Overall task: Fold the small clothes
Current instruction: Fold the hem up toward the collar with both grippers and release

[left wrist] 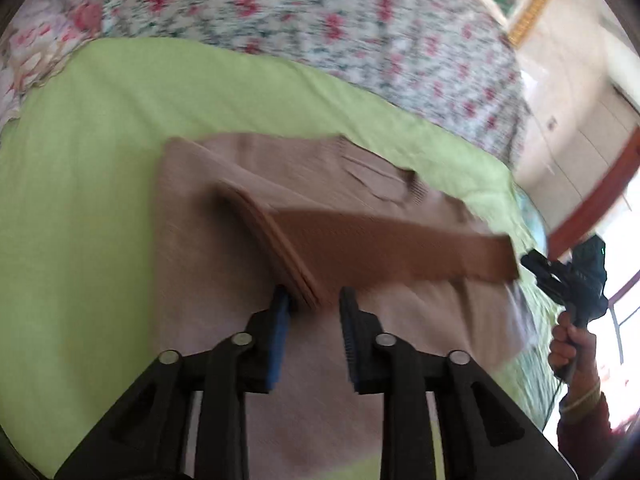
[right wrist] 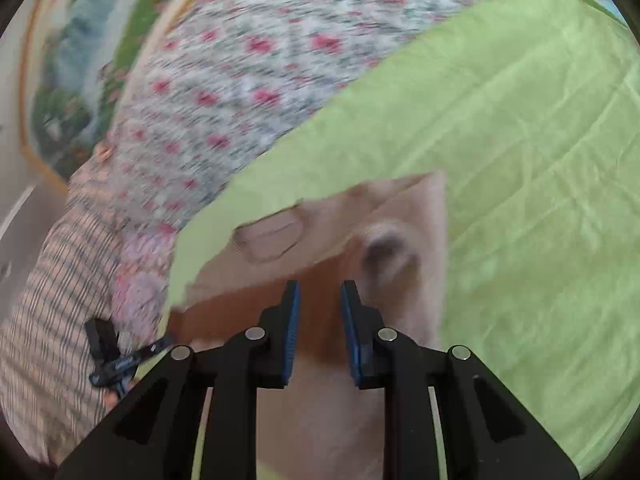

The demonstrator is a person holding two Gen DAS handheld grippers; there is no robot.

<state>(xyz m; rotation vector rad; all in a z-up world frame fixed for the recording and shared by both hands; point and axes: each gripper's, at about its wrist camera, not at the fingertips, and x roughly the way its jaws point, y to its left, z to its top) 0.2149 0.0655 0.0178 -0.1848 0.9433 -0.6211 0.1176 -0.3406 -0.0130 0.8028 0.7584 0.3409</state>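
A tan knit garment (left wrist: 224, 216) lies on a light green sheet (left wrist: 80, 168). Its ribbed hem edge (left wrist: 384, 248) is lifted and stretched as a brown band between the two grippers. My left gripper (left wrist: 314, 300) holds one end of the hem between its fingers. My right gripper (right wrist: 320, 296) has the other end of the brown hem (right wrist: 320, 312) between its fingers, and it shows at the right of the left wrist view (left wrist: 560, 276). The garment's collar (right wrist: 272, 236) lies further away on the sheet (right wrist: 520, 160). Both views are motion-blurred.
A floral bedspread (left wrist: 320, 20) covers the bed beyond the green sheet. A striped pillow or cushion (right wrist: 48, 300) lies at the left in the right wrist view. A framed picture (right wrist: 72, 80) hangs on the wall behind.
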